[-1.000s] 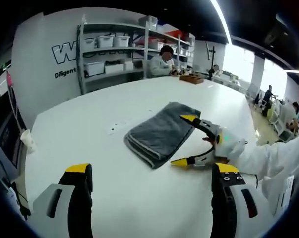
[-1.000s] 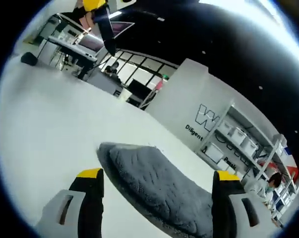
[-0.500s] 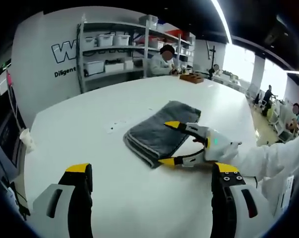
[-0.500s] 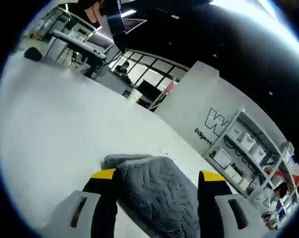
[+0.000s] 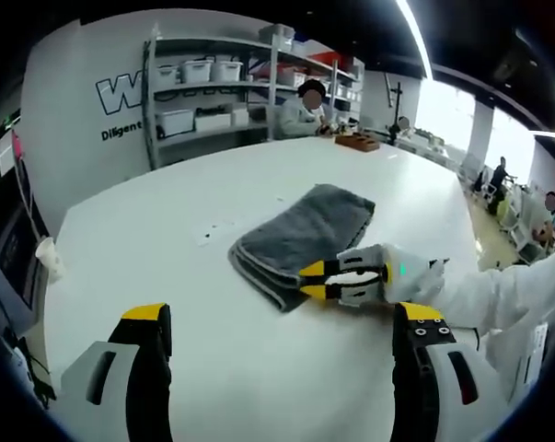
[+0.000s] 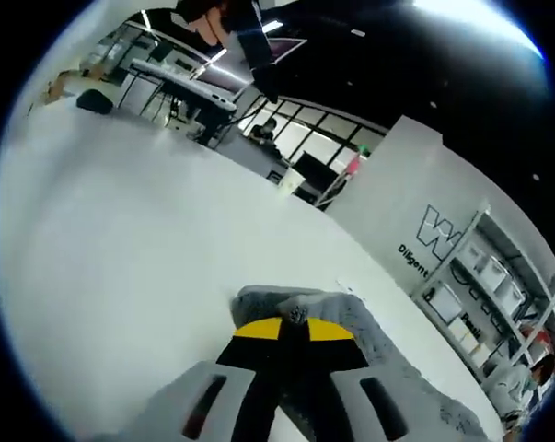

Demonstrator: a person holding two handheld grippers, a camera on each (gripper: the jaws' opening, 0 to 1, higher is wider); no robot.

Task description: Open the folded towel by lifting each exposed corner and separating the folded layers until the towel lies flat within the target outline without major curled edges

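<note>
A folded grey towel (image 5: 300, 238) lies on the white table (image 5: 222, 350), a little beyond the middle. My right gripper (image 5: 306, 280) reaches in from the right and is shut on the towel's near corner, its yellow tips pressed together. Seen from the right gripper view, that gripper (image 6: 291, 330) has its yellow-tipped jaws closed on the grey towel (image 6: 387, 364), with a bit of cloth pinched between them. My left gripper (image 5: 282, 315) hangs open over bare table, well short of the towel.
Shelves with white bins (image 5: 203, 83) stand behind the far table edge, where a person (image 5: 300, 109) sits. A paper cup (image 5: 49, 260) stands at the left edge. A white sleeve (image 5: 498, 290) comes in from the right. Desks and monitors (image 6: 180, 78) lie past the table.
My right gripper moved forward onto the towel's near corner and went from open to shut on it. The left gripper stayed still.
</note>
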